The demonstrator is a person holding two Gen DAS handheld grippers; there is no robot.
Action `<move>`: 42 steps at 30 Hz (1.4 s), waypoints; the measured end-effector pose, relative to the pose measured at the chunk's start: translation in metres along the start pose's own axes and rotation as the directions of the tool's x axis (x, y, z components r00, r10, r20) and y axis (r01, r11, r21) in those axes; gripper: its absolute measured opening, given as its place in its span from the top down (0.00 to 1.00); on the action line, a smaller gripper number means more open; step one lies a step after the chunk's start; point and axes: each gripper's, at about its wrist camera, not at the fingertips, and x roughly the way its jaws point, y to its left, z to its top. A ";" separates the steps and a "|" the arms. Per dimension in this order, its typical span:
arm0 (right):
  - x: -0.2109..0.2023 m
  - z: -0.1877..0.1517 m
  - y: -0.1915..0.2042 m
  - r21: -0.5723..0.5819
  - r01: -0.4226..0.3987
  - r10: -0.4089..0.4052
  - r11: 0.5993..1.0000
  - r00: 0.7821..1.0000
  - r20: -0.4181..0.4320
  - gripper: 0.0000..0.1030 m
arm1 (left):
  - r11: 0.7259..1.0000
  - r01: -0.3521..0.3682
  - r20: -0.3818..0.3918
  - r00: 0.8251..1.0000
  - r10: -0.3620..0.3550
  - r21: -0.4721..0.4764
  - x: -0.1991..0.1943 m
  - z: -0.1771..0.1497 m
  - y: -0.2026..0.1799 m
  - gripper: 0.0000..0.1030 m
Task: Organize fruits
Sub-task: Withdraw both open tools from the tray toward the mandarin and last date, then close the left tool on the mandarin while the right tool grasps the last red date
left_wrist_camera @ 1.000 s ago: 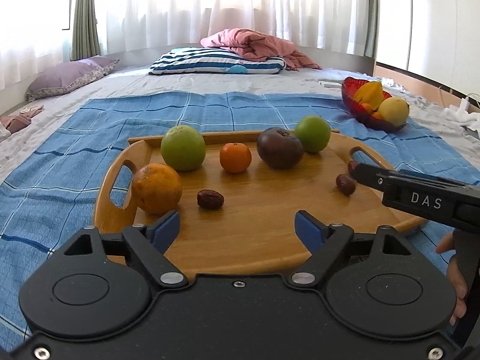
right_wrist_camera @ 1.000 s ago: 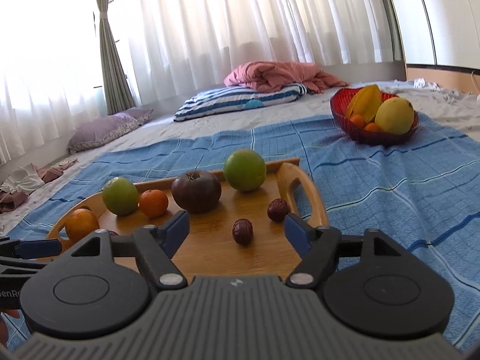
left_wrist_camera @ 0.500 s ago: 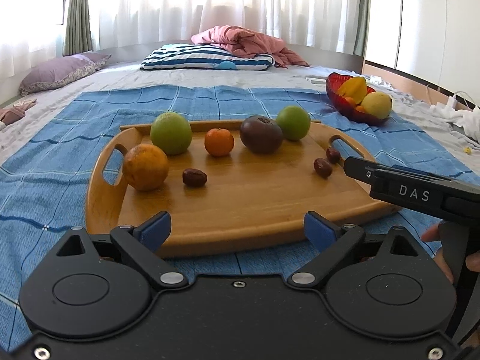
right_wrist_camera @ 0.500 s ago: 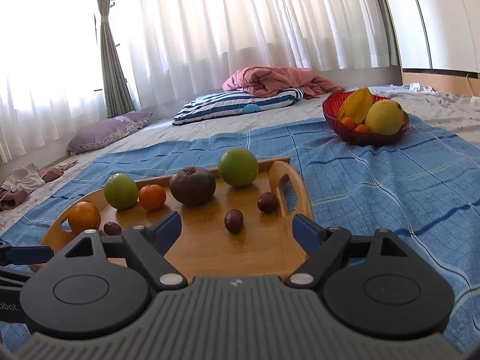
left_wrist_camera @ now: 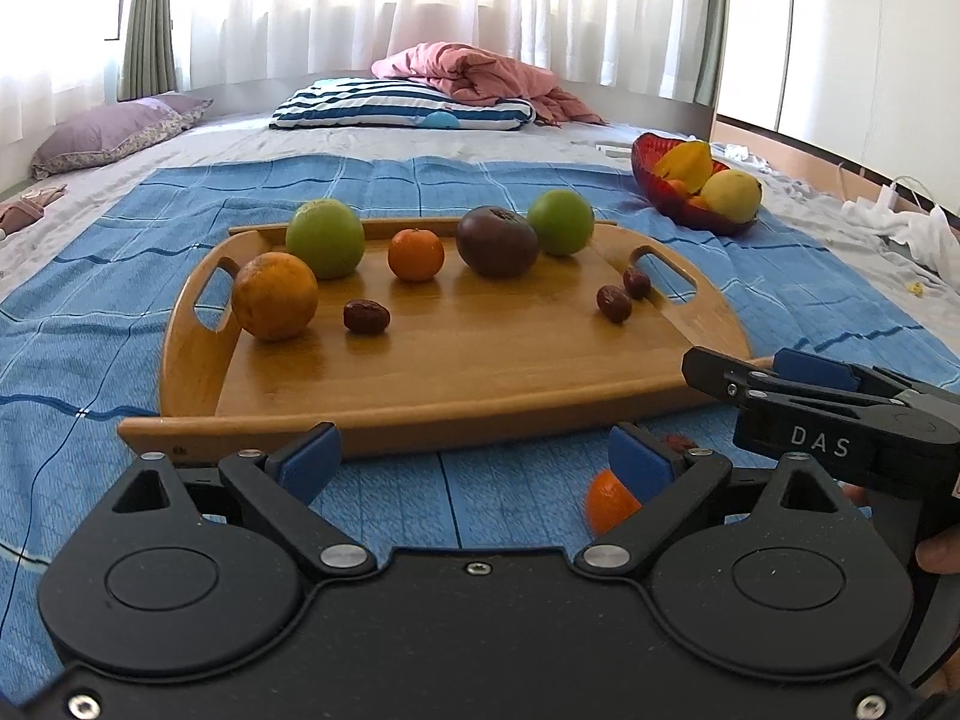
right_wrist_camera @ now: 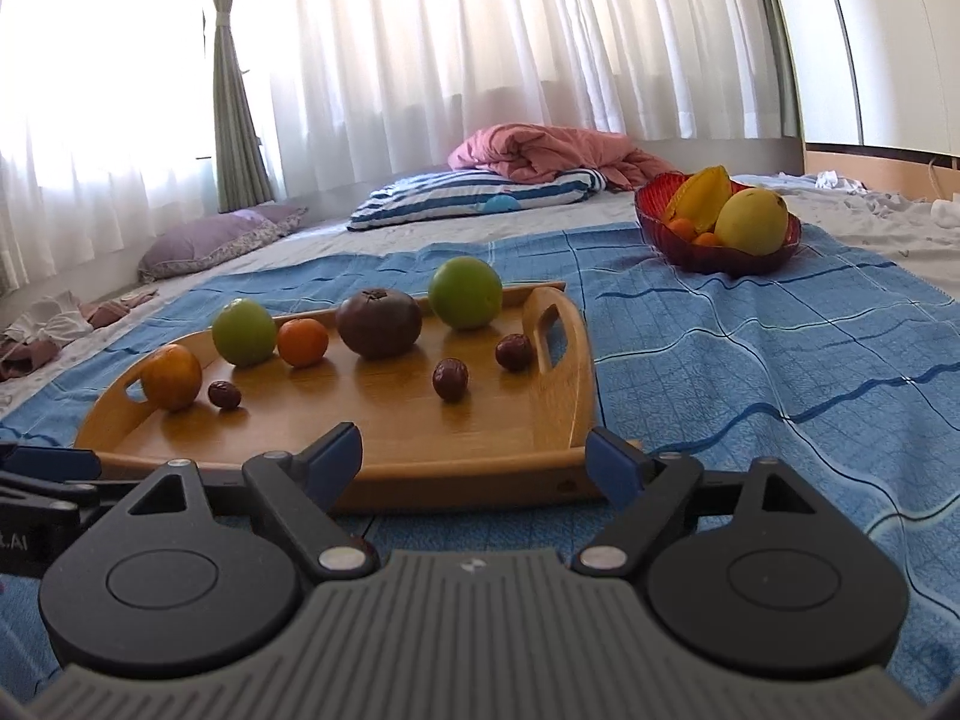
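Observation:
A wooden tray (left_wrist_camera: 192, 360) lies on the blue blanket. It carries a large orange (left_wrist_camera: 275, 295), two green apples (left_wrist_camera: 325, 238), a small mandarin (left_wrist_camera: 416, 254), a dark purple fruit (left_wrist_camera: 496, 240) and three dates (left_wrist_camera: 366, 317). Short of the tray's near edge my left gripper (left_wrist_camera: 471, 450) is open with nothing between its fingers. A small orange (left_wrist_camera: 606, 507) and a date (left_wrist_camera: 677, 441) lie on the blanket by its right finger. My right gripper (right_wrist_camera: 474, 453) is open and empty near the tray's front right corner (right_wrist_camera: 558, 480). In the left wrist view the right gripper (left_wrist_camera: 744, 363) shows at the right.
A red bowl (left_wrist_camera: 651, 171) with a star fruit, a yellow fruit and small oranges stands on the blanket at the far right. Behind are a striped pillow (left_wrist_camera: 396, 105), a pink quilt and a purple pillow (left_wrist_camera: 114, 135). White cloth and a cable lie at the right edge.
Both grippers have drawn back from over the tray to just short of its near edge, and their jaws have widened. The small orange on the blanket has come into the left wrist view.

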 end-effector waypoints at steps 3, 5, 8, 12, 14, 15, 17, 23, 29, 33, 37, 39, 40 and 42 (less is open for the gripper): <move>-0.003 -0.001 -0.003 -0.008 -0.028 0.028 1.000 1.000 -0.010 0.12 | 1.000 0.003 -0.001 1.000 -0.003 0.002 -0.004 -0.004 -0.003 0.07; -0.003 -0.001 -0.004 -0.009 -0.033 0.033 0.999 0.999 -0.012 0.12 | 1.000 0.005 -0.004 1.000 -0.005 0.003 -0.005 -0.006 -0.005 0.07; -0.005 -0.002 -0.005 -0.016 -0.048 0.048 0.999 0.999 -0.017 0.12 | 1.000 0.010 -0.009 1.000 -0.010 0.002 -0.007 -0.008 -0.008 0.07; -0.008 -0.004 -0.003 -0.051 -0.057 0.056 0.997 0.998 -0.015 0.12 | 1.000 0.021 -0.014 1.000 -0.021 0.003 -0.007 -0.009 -0.012 0.07; -0.011 -0.006 -0.003 -0.075 -0.055 0.054 0.996 0.998 -0.019 0.12 | 1.000 0.030 -0.016 0.999 -0.030 0.008 -0.007 -0.010 -0.015 0.07; -0.012 -0.008 -0.003 -0.091 -0.052 0.050 0.995 0.998 -0.024 0.12 | 0.999 0.034 -0.015 0.999 -0.034 0.011 -0.008 -0.011 -0.017 0.07; -0.013 -0.011 -0.002 -0.125 -0.042 0.038 0.991 0.999 -0.038 0.12 | 0.999 0.043 -0.017 0.999 -0.043 0.017 -0.008 -0.012 -0.021 0.07; -0.016 -0.018 -0.001 -0.178 -0.058 0.049 0.982 0.997 -0.052 0.18 | 0.997 0.075 -0.035 0.997 -0.075 0.024 -0.004 -0.014 -0.029 0.07; -0.015 -0.018 0.000 -0.179 -0.072 0.062 0.981 0.996 -0.060 0.22 | 0.993 0.118 -0.067 0.991 -0.118 -0.008 0.000 -0.016 -0.031 0.31; -0.015 -0.018 0.002 -0.189 -0.078 0.068 0.979 0.996 -0.059 0.23 | 0.991 0.131 -0.087 0.987 -0.133 -0.028 0.005 -0.016 -0.030 0.50; -0.014 -0.018 0.001 -0.179 -0.080 0.070 0.981 0.996 -0.061 0.24 | 0.989 0.148 -0.086 0.985 -0.150 -0.031 0.005 -0.015 -0.034 0.66; -0.015 -0.017 0.001 -0.173 -0.088 0.078 0.981 0.995 -0.061 0.26 | 0.989 0.145 -0.079 0.986 -0.146 -0.022 0.004 -0.013 -0.036 0.68; -0.014 -0.017 0.001 -0.170 -0.090 0.080 0.981 0.995 -0.061 0.26 | 0.991 0.134 -0.074 0.988 -0.135 -0.016 0.003 -0.012 -0.037 0.68; -0.014 -0.017 0.001 -0.165 -0.100 0.090 0.981 0.994 -0.063 0.26 | 0.995 0.104 -0.059 0.993 -0.104 0.008 0.001 -0.011 -0.038 0.68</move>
